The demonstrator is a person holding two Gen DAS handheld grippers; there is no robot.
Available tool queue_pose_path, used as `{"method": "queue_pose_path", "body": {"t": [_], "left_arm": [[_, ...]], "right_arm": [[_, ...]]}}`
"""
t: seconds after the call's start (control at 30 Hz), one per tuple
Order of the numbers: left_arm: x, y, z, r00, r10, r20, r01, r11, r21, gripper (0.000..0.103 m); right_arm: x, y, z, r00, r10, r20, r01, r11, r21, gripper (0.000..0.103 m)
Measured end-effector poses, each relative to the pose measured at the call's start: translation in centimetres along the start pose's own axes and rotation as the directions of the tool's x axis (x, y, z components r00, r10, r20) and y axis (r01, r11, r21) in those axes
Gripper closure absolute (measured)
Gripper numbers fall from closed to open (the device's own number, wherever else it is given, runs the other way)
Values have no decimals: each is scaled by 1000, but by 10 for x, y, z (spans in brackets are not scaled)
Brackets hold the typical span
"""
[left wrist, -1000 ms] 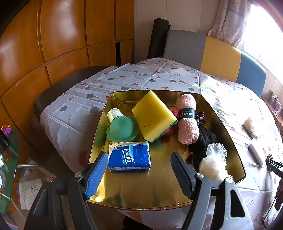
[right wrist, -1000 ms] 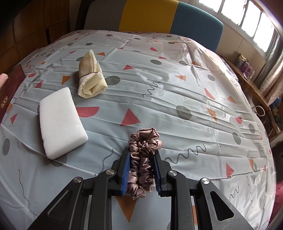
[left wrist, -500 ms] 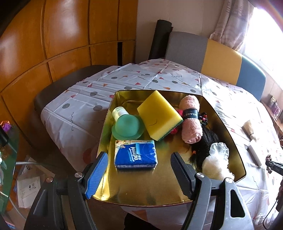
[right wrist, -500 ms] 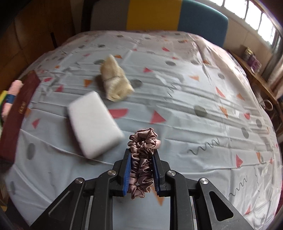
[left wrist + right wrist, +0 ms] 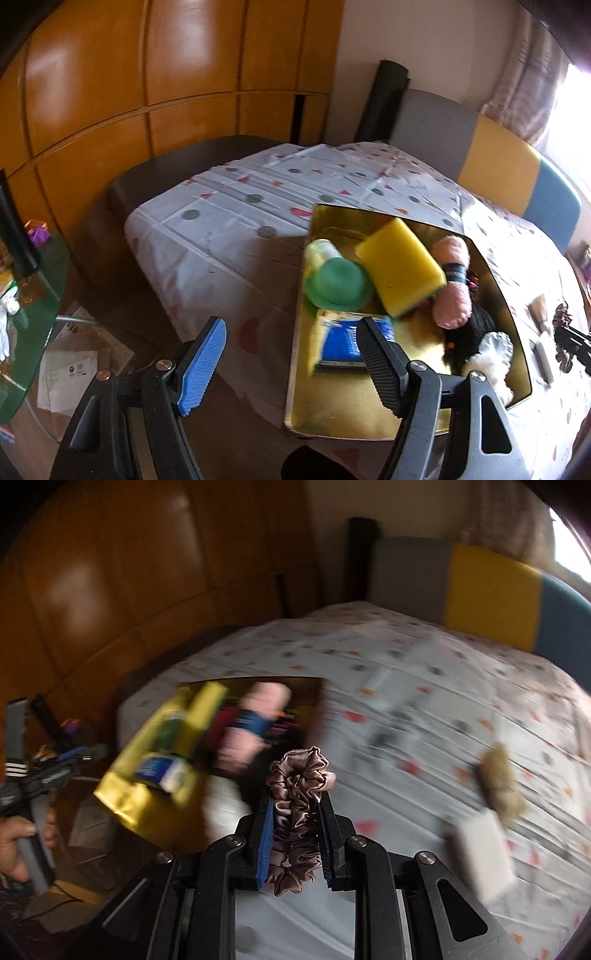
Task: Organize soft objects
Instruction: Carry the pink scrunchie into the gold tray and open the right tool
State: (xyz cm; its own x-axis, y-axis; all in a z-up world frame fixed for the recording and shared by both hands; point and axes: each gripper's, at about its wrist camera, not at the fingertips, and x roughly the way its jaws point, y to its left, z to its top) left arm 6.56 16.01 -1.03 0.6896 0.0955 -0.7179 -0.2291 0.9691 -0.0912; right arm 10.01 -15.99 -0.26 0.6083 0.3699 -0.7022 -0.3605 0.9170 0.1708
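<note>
My right gripper [image 5: 297,802] is shut on a mauve satin scrunchie [image 5: 300,775], held in the air above the patterned tablecloth. The blurred gold tray [image 5: 123,803] lies ahead to its left. In the left wrist view the tray [image 5: 295,387] holds a yellow sponge [image 5: 400,271], a green cap [image 5: 338,284], a pink rolled towel [image 5: 452,295], a blue tissue pack [image 5: 341,343], black hair [image 5: 471,328] and a white puff [image 5: 493,349]. My left gripper [image 5: 291,365] is open and empty, off the tray's near left edge. A white sponge [image 5: 484,849] and a beige rolled cloth [image 5: 502,786] lie on the table to the right.
Wooden wall panels stand behind the table. A grey, yellow and blue chair back [image 5: 498,166] is at the far side, and a dark chair [image 5: 177,166] at the left. A glass side table [image 5: 26,332] with clutter sits low left. A hand [image 5: 16,836] holds the left gripper.
The right gripper has swung left and risen with the scrunchie, bringing the tray into its view. The left gripper has shifted left, so the tray now sits right of its fingers.
</note>
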Motion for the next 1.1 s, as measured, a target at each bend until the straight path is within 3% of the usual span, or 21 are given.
{"method": "queue_pose_path", "body": {"t": [0.2, 0.4, 0.63, 0.7, 0.77, 1.1], "left_arm": [[3, 12, -3, 1000, 13, -13, -13, 1000, -17, 29], [6, 13, -7, 1000, 5, -25, -5, 1000, -17, 29], [11, 10, -12, 999, -8, -44, 8, 1000, -7, 29], [10, 7, -12, 999, -14, -45, 15, 1000, 1, 29], [8, 3, -13, 999, -20, -39, 21, 1000, 10, 29], [-5, -15, -11, 999, -38, -10, 38, 997, 72, 29]], "right_arm": [[52, 86, 13, 986, 161, -53, -165, 983, -83, 81], [105, 128, 4, 970, 188, -154, -202, 976, -79, 76], [128, 126, -7, 965, 160, -207, -175, 983, -61, 69], [126, 121, -8, 963, 171, -207, -184, 982, -48, 56], [123, 119, -10, 966, 167, -195, -180, 983, -48, 50], [89, 103, -7, 984, 131, -118, -137, 990, -43, 48]]}}
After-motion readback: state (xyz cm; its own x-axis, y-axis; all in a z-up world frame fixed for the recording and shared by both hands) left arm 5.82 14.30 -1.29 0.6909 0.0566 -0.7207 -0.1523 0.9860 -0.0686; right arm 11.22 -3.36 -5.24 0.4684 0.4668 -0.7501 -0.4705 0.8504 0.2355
